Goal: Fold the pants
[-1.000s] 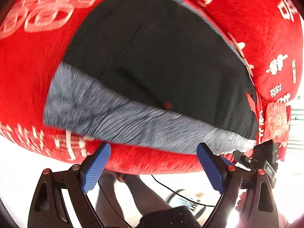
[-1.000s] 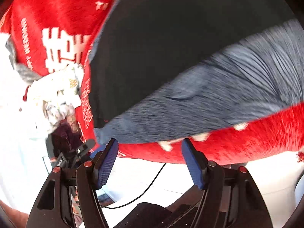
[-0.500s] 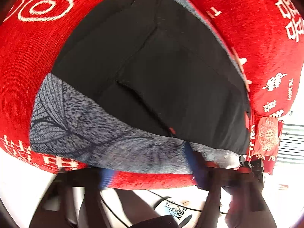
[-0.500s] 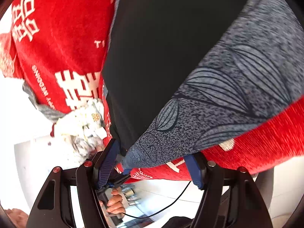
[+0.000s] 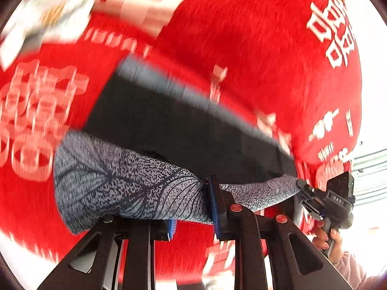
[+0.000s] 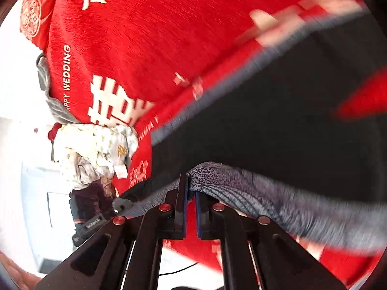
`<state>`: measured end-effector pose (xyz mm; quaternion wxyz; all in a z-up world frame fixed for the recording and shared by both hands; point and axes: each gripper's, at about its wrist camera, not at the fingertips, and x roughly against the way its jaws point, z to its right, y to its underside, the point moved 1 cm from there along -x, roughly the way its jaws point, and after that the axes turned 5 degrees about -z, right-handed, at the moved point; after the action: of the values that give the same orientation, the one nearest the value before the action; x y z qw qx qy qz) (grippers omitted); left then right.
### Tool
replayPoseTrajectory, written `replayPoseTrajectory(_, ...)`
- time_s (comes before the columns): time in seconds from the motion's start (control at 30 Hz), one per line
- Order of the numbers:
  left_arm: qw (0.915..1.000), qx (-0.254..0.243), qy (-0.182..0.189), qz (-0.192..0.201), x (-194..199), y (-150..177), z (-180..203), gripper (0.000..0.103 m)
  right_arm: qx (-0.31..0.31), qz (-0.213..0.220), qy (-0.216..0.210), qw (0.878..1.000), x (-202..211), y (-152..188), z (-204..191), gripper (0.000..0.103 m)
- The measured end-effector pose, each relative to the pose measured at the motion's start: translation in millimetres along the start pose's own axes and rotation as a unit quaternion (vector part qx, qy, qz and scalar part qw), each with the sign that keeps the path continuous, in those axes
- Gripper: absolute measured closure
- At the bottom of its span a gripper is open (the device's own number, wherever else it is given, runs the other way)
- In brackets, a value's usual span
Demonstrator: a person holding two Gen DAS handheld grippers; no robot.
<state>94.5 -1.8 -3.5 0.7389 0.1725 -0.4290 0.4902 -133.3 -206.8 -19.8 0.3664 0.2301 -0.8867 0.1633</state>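
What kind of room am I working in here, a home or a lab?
Probably a home bedroom, though I can't be certain. The pants lie on a soft surface under a red "Happy Wedding" blanket, which looks like a bed, and a heap of other clothes sits at its edge.

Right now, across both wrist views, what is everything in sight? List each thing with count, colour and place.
Pants: one, black with a grey leaf-patterned waistband, lying on the blanket, waistband edge pinched and lifted.
Plush blanket: one, red with white characters, under the pants.
Crumpled clothes pile: one, white and pale patterned, at the blanket's edge in the right wrist view.
Cable: one, dark, on the pale floor below the blanket.
Left gripper: black with blue pads, shut on the waistband.
Right gripper: black with blue pads, shut on the waistband.
Hand: one, holding the right gripper's handle.
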Motion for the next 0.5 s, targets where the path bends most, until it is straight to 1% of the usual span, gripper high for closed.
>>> replayPoseTrajectory(0.03, 0.9999, -0.002, -0.012, 0.011, -5.3, -17.4, 5.6, 0.077, 0.013, -0.005, 0.001, 1.000, -3.3, -21.6, -2.3, 0.097)
replayPoseTrajectory(0.07, 0.9990, 0.000, -0.034, 0.029, -15.4, -40.6, 10.3, 0.070, 0.022, -0.011, 0.002, 1.000, -8.4, -39.2, -3.9, 0.097)
replayPoseTrajectory(0.1, 0.9979, 0.003, -0.050, 0.041, -20.3, -53.3, 9.3, 0.063, 0.033, -0.023, 0.007, 0.999, -17.3, -61.8, -3.2, 0.097)
replayPoseTrajectory(0.13, 0.9954, 0.008, -0.076, 0.057, -32.0, -72.0, 8.4, 0.047, 0.041, -0.032, 0.015, 0.999, -26.6, -77.4, -2.0, 0.097)
replayPoseTrajectory(0.17, 0.9937, 0.010, -0.091, 0.065, -33.8, -80.7, 5.4, 0.040, 0.049, -0.042, 0.025, 0.998, -39.6, -94.2, 1.7, 0.097)
replayPoseTrajectory(0.2, 0.9905, 0.018, -0.116, 0.072, -48.7, -97.8, -0.5, 0.040, 0.052, -0.048, 0.031, 0.997, -48.7, -105.0, 7.1, 0.097)
replayPoseTrajectory(0.27, 0.9873, 0.033, -0.140, 0.067, -59.0, -111.1, -17.9, 0.040, 0.047, -0.065, 0.040, 0.996, -72.4, -128.1, 21.0, 0.094)
replayPoseTrajectory(0.3, 0.9833, 0.041, -0.167, 0.061, -71.3, -119.3, -25.5, 0.040, 0.040, -0.073, 0.048, 0.995, -84.8, -137.2, 29.0, 0.094)
replayPoseTrajectory(0.33, 0.9801, 0.047, -0.184, 0.057, -79.3, -125.0, -29.8, 0.040, 0.032, -0.078, 0.056, 0.995, -97.4, -144.3, 37.6, 0.093)
replayPoseTrajectory(0.37, 0.9744, 0.054, -0.213, 0.048, -88.2, -129.3, -36.4, 0.040, 0.022, -0.084, 0.063, 0.994, -109.5, -150.2, 45.7, 0.090)
replayPoseTrajectory(0.4, 0.9708, 0.056, -0.229, 0.043, -91.2, -129.0, -40.3, 0.040, 0.011, -0.092, 0.069, 0.993, -119.6, -152.8, 52.9, 0.074)
replayPoseTrajectory(0.43, 0.9658, 0.057, -0.250, 0.039, -91.9, -130.2, -42.9, 0.040, 0.001, -0.097, 0.069, 0.993, -126.5, -155.5, 60.7, 0.062)
replayPoseTrajectory(0.47, 0.9646, 0.058, -0.254, 0.038, -89.3, -128.5, -43.3, 0.040, -0.007, -0.090, 0.058, 0.994, -130.5, -158.4, 64.2, 0.061)
replayPoseTrajectory(0.5, 0.9646, 0.055, -0.255, 0.039, -83.3, -126.8, -40.2, 0.040, -0.011, -0.084, 0.057, 0.995, -128.8, -160.3, 63.6, 0.055)
